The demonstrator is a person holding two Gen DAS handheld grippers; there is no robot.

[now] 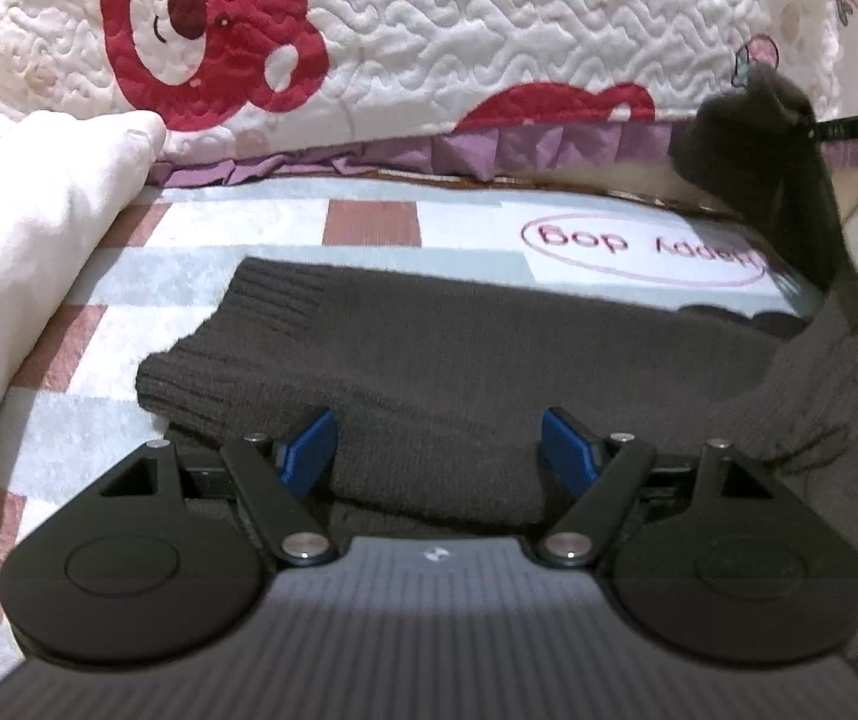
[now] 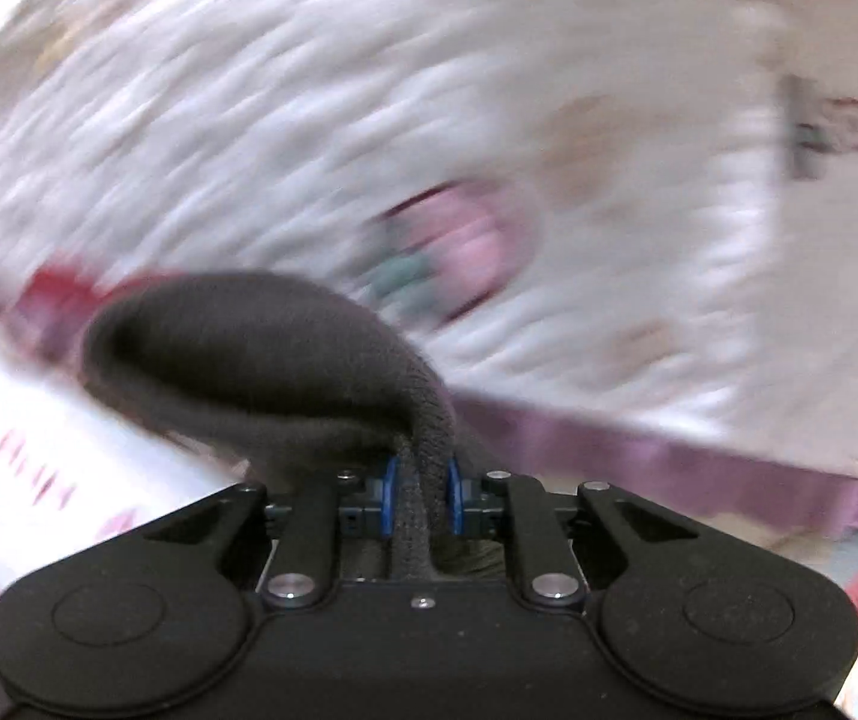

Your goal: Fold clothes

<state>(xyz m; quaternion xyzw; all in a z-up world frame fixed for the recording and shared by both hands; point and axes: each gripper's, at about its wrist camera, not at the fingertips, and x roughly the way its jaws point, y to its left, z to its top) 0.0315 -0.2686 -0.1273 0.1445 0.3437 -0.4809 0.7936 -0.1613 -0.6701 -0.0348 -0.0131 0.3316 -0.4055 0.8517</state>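
Left wrist view: we had the left gripper (image 1: 436, 450) low over the dark brown knit sweater (image 1: 489, 348), jaws spread wide, blue pads (image 1: 309, 450) either side of the fabric but not clamping it. Sweater lay mostly flat across centre frame on a checked pale blue, white and brown bed sheet (image 1: 189, 252), ribbed cuff (image 1: 213, 360) pointing to the left of frame. At right of frame one part of the sweater was lifted up off the sheet, pinched by the right gripper (image 1: 813, 129), which only showed as a black edge at the right border.

Clutter around it: a white garment (image 1: 39, 228) bunched at the left of frame, its edge on the sheet just beside the cuff; a quilted white blanket with red bears (image 1: 489, 30) and a purple frill (image 1: 489, 150) filling the top of frame behind the sheet; a pink oval print reading "happy dog" (image 1: 645, 249) upside down on the sheet, just beyond the sweater's far edge.

Right wrist view: our right gripper (image 2: 423, 504) had its jaws narrow, clamped on a thick rolled fold of the sweater (image 2: 261, 360), which bulged up and to the left of frame, blocking lower centre. Background heavily motion-blurred; we could only make out the white quilt (image 2: 489, 120) and the purple frill (image 2: 669, 462)
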